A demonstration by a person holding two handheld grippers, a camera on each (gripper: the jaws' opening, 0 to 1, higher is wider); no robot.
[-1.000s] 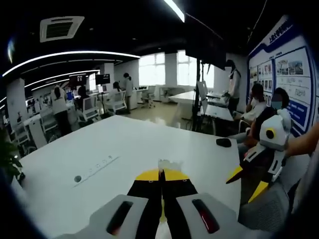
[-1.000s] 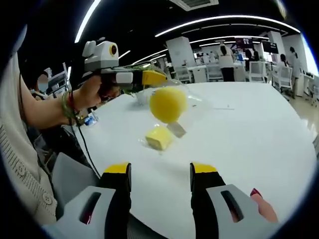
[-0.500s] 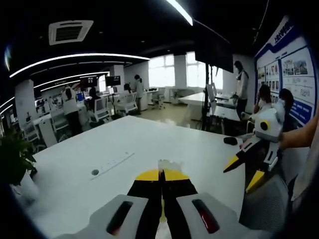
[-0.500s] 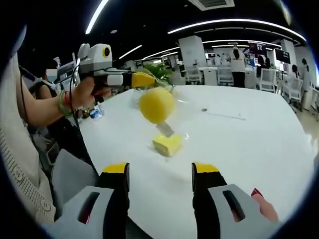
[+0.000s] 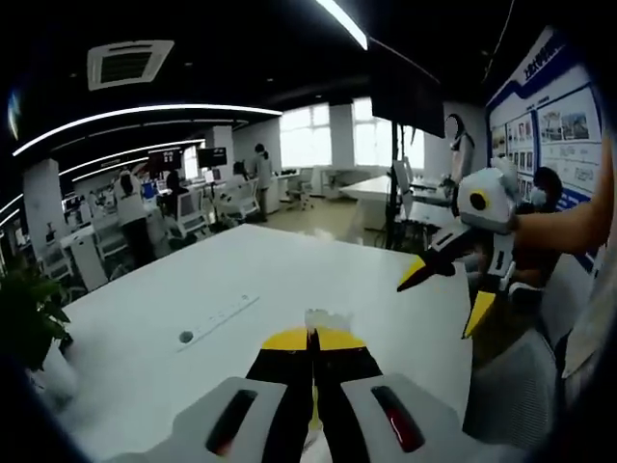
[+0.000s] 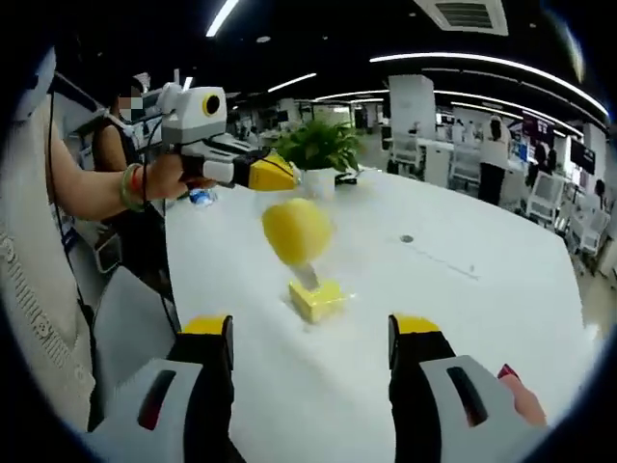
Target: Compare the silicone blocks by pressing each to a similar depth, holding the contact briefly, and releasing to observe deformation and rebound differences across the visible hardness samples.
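Note:
In the right gripper view, a yellow silicone ball point(image 6: 297, 231) hangs in a clear plastic bag just above a yellow silicone block point(image 6: 316, 299) on the white table point(image 6: 463, 318). The left gripper point(image 6: 284, 178) holds the bag's top from the upper left, jaws shut on the plastic. A crumpled bit of that clear bag point(image 5: 323, 318) shows at the shut tips of the left gripper point(image 5: 311, 335). The right gripper point(image 6: 311, 333) stands open in front of the block, with nothing between its fingers. It also hangs open over the table's right edge as the right gripper point(image 5: 439, 307).
A potted plant point(image 6: 323, 145) and a small bottle point(image 6: 198, 196) stand at the table's far end. A round cable port point(image 5: 186, 337) is set in the tabletop. A grey chair point(image 6: 125, 328) is at the left edge. Desks, chairs and people fill the room behind.
In the left gripper view the right gripper has risen and come closer. The right gripper view has swung, bringing the plant into view. The bag with the ball still hangs over the block.

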